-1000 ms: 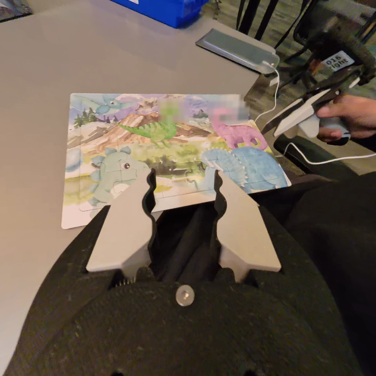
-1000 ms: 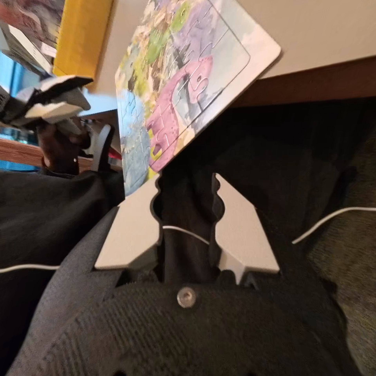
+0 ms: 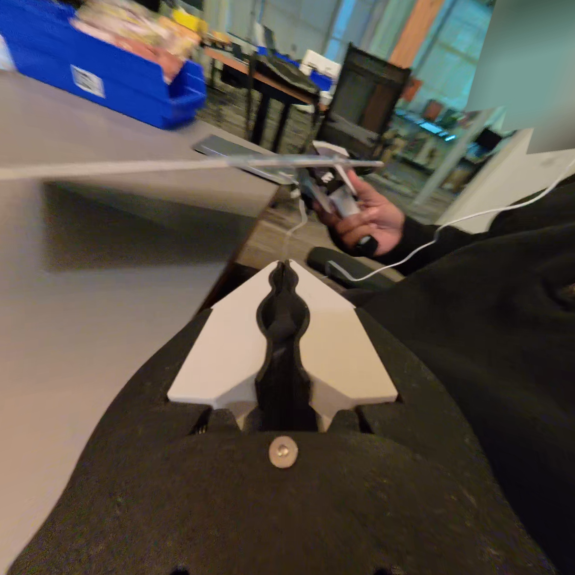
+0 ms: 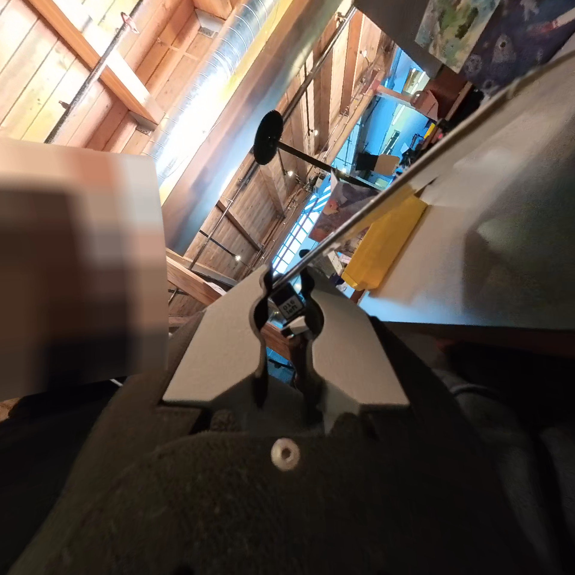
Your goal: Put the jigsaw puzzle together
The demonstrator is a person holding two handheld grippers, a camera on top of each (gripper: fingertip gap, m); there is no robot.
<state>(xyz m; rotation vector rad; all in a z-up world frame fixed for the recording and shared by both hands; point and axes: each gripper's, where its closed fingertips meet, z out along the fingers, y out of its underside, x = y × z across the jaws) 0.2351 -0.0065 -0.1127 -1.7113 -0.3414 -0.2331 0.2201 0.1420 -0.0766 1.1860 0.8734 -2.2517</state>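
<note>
Tips of the left gripper (image 3: 283, 266) meet with nothing between them, the jaws pressed fully together just off the near edge of the grey table (image 3: 77, 280), over dark clothing (image 3: 466, 342) that fills the right of its view. Just past those tips lies a black armrest (image 3: 351, 270), with a white cable (image 3: 466, 214) trailing over it. Beyond that, a hand (image 3: 370, 217) grips the handle of the right gripper (image 4: 287, 277), whose jaws stand narrow, clamped on the near end of the puzzle board (image 3: 155, 166). The board is seen edge-on as a thin, roughly level line, raised clear of the table and casting a broad shadow on the surface beneath it; its picture face cannot be seen from either camera. In the right wrist view the same board runs as a thin diagonal line up and away from the fingertips, and through the narrow gap between the fingers the left gripper's body shows. Farther along the table in that view rests a yellow flat object (image 4: 385, 242). Farther back in the left wrist view a flat grey plate (image 3: 214, 146) lies near the table's corner, and a blue bin (image 3: 124, 84) with blurred contents sits behind it. Wooden ceiling beams and a silver duct (image 4: 217, 77) fill the far background of the right view.
</note>
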